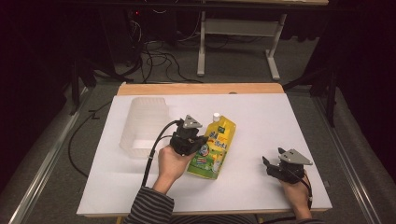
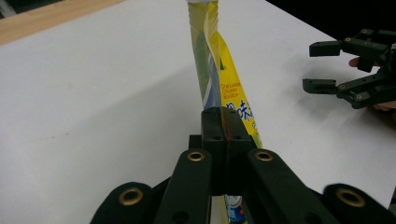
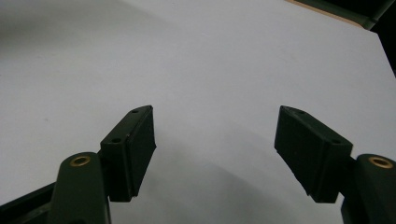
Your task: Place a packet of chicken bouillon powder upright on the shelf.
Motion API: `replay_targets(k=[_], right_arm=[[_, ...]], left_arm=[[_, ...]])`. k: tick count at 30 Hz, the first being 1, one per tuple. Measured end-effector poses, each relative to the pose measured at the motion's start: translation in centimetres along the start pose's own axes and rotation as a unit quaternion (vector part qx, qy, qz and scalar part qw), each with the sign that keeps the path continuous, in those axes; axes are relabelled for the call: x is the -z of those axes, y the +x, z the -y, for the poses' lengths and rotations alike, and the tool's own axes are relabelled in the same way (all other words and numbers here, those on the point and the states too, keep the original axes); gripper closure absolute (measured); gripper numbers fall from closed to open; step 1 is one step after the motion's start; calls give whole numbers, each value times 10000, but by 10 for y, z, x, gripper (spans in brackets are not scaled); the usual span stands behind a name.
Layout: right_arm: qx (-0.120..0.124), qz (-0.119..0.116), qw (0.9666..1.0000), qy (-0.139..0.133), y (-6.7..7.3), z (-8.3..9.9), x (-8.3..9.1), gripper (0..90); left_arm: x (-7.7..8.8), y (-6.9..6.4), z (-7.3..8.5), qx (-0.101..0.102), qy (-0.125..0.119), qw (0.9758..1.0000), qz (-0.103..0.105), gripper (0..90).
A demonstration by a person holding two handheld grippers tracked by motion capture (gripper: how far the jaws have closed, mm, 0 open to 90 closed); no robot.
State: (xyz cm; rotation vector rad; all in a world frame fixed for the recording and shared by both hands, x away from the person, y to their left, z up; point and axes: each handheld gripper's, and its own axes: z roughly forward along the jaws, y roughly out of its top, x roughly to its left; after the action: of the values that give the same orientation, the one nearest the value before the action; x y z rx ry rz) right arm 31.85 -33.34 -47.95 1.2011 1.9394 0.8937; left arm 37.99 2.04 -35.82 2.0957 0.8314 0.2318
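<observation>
Slippage was the risk I judged most likely: my left gripper had its jaws clamped tight on one thin edge of the yellow refill pouch, and a soft, full pouch held by so little could sag, swing or slide free if I moved it quickly. It could also knock the clear plastic container standing just beside my left hand. In the left gripper view the pouch ran straight out from between the pads, its flat seam pinched edge-on and its length stretching away over the white table. From above, its white cap pointed toward the far side. My right gripper sat well apart, jaws spread wide and empty over bare table.
</observation>
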Motion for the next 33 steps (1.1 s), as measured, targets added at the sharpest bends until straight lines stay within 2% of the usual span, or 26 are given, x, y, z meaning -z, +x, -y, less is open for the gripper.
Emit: replay_targets(k=[4,11,20,21,25,33], right_arm=[[5,1,10000,2,0,0,0,299],[-3,7,10000,21,0,0,0,299],[11,8,10000,23,0,0,0,298],[15,6,10000,26,0,0,0,298],[11,6,10000,29,0,0,0,299],[27,6,10000,29,0,0,-1,298]], left_arm=[[9,2,-1,-49,-69,10000,-41,900],[25,9,-1,-127,-134,9996,-228,900],[45,22,-2,-118,-277,9987,-410,900],[47,22,-2,-81,-304,9988,-384,900],[58,29,-3,-94,-414,9978,-514,900],[73,42,-2,14,-546,9965,-640,900]])
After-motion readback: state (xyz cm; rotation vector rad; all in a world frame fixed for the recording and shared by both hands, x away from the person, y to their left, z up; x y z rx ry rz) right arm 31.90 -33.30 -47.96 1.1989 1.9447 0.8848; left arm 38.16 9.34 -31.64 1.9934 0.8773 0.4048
